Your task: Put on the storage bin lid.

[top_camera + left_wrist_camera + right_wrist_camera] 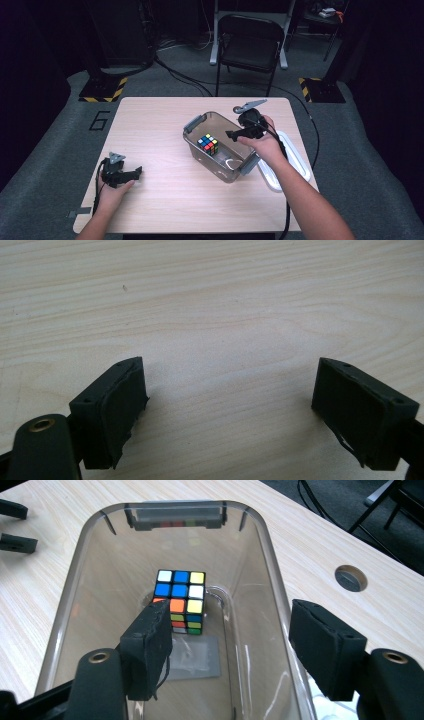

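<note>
Right gripper view: cube (180, 597) sits square in bin (272, 570), no long axis; fingers (150, 645) apart, empty

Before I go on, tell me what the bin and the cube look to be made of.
Bin: likely clear, glossy plastic; the table grain shows through its walls. Puzzle cube: apparently hard black plastic with shiny coloured stickers or tiles.

Your cube (179, 601) shows white, blue, yellow and orange squares on a black grid, inside a clear bin (70, 605) with grey latches, on pale woodgrain table (150, 130).
</note>
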`<state>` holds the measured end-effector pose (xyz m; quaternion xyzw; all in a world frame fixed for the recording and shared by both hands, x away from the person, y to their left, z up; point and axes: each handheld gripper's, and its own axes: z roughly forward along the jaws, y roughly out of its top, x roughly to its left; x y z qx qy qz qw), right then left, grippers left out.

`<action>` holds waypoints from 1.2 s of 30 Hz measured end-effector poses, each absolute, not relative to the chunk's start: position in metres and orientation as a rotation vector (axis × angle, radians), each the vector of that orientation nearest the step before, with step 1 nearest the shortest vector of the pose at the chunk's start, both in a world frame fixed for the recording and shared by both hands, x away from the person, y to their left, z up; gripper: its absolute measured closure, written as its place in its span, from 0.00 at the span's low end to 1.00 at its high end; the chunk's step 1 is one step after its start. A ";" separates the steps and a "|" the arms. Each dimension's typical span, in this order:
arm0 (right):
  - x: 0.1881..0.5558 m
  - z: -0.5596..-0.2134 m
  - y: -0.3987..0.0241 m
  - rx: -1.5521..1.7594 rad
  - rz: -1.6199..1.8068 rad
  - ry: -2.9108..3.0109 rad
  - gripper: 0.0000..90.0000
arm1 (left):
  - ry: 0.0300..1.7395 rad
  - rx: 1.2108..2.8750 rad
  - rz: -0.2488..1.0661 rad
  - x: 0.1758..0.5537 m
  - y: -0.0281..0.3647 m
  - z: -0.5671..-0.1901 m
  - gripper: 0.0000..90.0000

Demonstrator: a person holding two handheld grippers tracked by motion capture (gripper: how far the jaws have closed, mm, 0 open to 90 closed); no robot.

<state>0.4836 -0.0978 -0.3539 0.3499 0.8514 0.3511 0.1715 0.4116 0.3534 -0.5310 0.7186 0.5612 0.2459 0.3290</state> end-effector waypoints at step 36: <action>0.480 -0.358 -0.165 1.179 0.939 2.279 0.39 | 1.469 1.880 0.644 0.412 0.353 -0.531 0.16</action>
